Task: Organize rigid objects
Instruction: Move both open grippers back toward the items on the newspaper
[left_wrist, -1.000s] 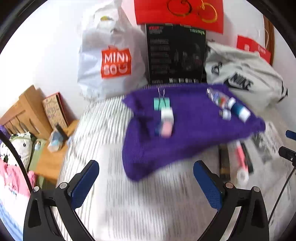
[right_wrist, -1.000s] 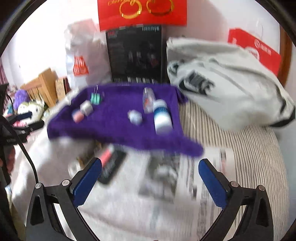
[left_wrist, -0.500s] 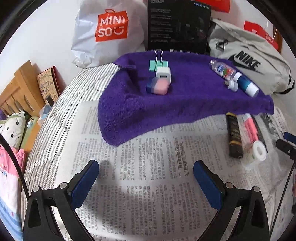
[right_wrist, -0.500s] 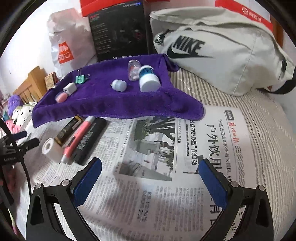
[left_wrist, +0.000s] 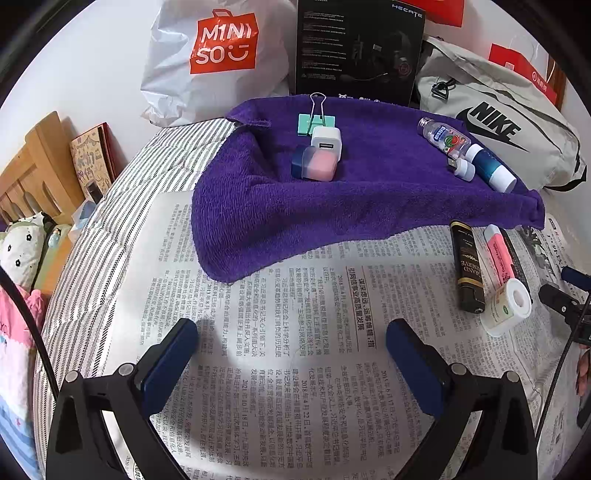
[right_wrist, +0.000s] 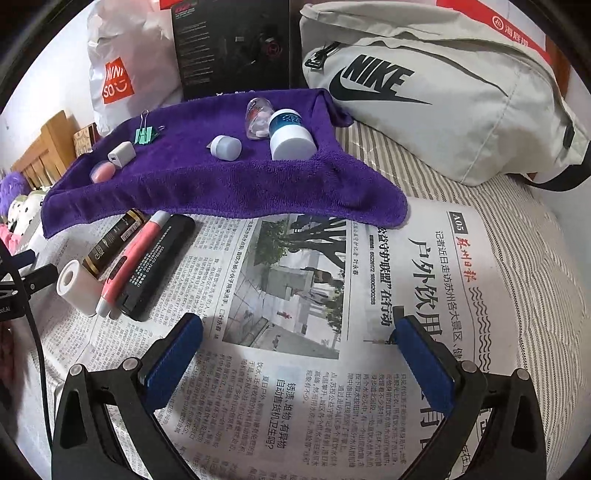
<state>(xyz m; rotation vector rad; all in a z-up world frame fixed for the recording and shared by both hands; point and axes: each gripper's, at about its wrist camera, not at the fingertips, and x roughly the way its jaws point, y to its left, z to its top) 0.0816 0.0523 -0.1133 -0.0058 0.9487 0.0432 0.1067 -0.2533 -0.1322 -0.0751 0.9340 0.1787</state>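
Over the newspaper (left_wrist: 280, 332) on the bed, I hold my left tool (left_wrist: 291, 347) and right tool (right_wrist: 299, 339) wide apart, both empty. No grasp has begun, I think. Four loose things, among them a tape roll (right_wrist: 79, 286) and a pink marker (right_wrist: 129, 258), lie by the purple towel (right_wrist: 229, 184) edge; the right tool needs to swing left, over free paper.

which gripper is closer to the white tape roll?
Left, narrowly, as a judgement. The white tape roll lies just ahead and right of the open left gripper. From the open right gripper, the roll sits further off, ahead-left.
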